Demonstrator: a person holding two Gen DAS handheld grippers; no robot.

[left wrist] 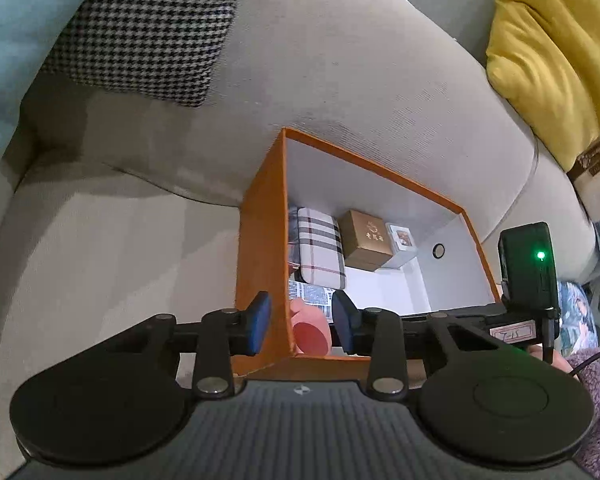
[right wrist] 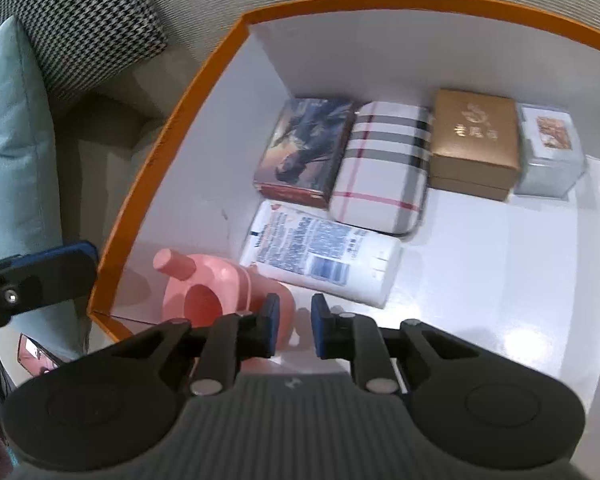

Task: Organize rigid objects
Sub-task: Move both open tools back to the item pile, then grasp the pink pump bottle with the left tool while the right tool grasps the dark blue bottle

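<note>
Right wrist view: both grippers at the orange box

Right gripper (right wrist: 295, 330) nearly closed, small gap, nothing between the pads; pink plastic piece (right wrist: 216, 290) lies just left of it on the box floor. Left gripper (left wrist: 300, 322) partly open, straddling the orange box (left wrist: 260, 248) side wall, not clamping it. Inside, along the far wall: picture box (right wrist: 304, 148), plaid case (right wrist: 384, 168), gold box (right wrist: 474, 144), small clear box (right wrist: 550, 152); white tube (right wrist: 324, 256) in front. Box sits on a beige sofa (left wrist: 340, 60).

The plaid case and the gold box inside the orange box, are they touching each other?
Touching, as far as it shows. In the right wrist view the plaid case lies side against side with the gold box, no white floor visible between them.
</note>
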